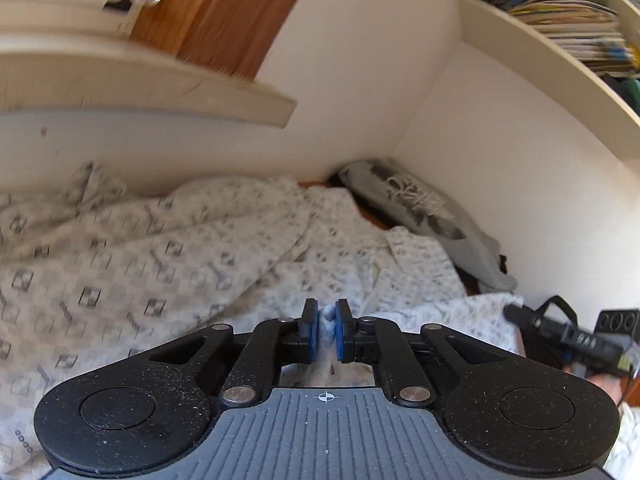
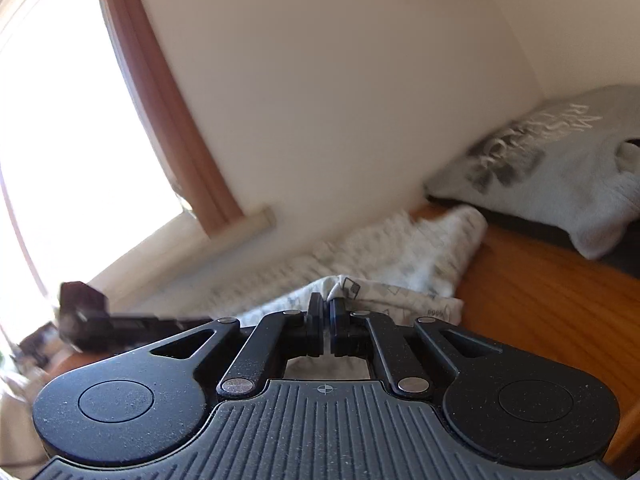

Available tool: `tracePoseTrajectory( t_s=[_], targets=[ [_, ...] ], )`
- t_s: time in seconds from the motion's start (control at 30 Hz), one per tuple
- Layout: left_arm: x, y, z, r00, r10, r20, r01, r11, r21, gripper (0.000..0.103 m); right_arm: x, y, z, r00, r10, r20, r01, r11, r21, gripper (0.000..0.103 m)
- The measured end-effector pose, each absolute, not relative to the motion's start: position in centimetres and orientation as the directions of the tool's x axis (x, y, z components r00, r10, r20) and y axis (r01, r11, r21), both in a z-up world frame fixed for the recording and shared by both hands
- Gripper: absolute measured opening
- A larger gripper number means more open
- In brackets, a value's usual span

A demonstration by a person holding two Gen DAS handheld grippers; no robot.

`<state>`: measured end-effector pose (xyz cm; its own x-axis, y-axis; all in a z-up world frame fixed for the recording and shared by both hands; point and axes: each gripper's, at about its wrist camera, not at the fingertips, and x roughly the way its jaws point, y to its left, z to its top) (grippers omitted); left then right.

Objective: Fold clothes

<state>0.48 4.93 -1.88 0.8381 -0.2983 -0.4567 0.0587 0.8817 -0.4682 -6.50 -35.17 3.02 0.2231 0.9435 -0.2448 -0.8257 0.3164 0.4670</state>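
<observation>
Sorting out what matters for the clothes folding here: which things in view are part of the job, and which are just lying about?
Part of the job:
- patterned white garment, pinched by both grippers
- left gripper
- right gripper

Lying about:
- grey printed garment in the corner
- stacked magazines on the shelf
- wooden surface

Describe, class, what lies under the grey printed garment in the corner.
Under the grey printed garment a dark layer shows, resting on the orange wooden surface. What that layer is stays covered.
</observation>
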Motion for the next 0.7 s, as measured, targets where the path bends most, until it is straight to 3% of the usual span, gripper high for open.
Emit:
tracePoseTrajectory(
  t_s=[0.1,0.17,0.3,0.33,0.4,0.53,0.67,0.7],
  targets=[
    [0.9,5.2,-2.1,0.824,-0.263,-0.502,-0.002,0.885,-0.466,0.029,-5.9,-34.2,2.1,0.254,0.902,-0.350,-0.805,0.398,0.440,0.018],
    [0.6,5.3,-1.8,0.834,-0.249,-0.493,-0.001,0.892,-0.452,0.045,-5.5,-34.4,2.1,0.251,0.904,-0.346,-0.801,0.395,0.451,0.024],
    [-0.5,5.4,-0.6,0.853,-0.165,-0.495,-0.042,0.924,-0.381,0.060,-4.7,-34.6,2.5,0.264,0.907,-0.328,-0.790,0.398,0.465,0.027],
    [-1.0,5.4,-0.3,0.857,-0.140,-0.496,-0.052,0.934,-0.353,0.062,-4.7,-34.6,2.5,0.269,0.903,-0.333,-0.794,0.404,0.454,0.022],
    [-2.0,5.4,0.2,0.855,-0.128,-0.502,-0.049,0.945,-0.324,0.062,-4.8,-34.6,2.4,0.280,0.896,-0.344,-0.801,0.416,0.431,0.014],
    [-3.2,5.1,0.0,0.828,-0.134,-0.545,-0.011,0.967,-0.255,0.058,-4.9,-34.6,2.3,0.301,0.881,-0.365,-0.814,0.437,0.383,0.013],
    [-3.2,5.1,-0.7,0.818,-0.092,-0.569,-0.038,0.977,-0.211,0.031,-5.0,-34.7,2.1,0.323,0.865,-0.384,-0.824,0.457,0.335,0.015],
    [-3.1,5.2,-0.8,0.818,-0.067,-0.571,-0.058,0.978,-0.199,0.028,-5.1,-34.8,2.2,0.330,0.861,-0.387,-0.826,0.462,0.323,0.020]
  ],
)
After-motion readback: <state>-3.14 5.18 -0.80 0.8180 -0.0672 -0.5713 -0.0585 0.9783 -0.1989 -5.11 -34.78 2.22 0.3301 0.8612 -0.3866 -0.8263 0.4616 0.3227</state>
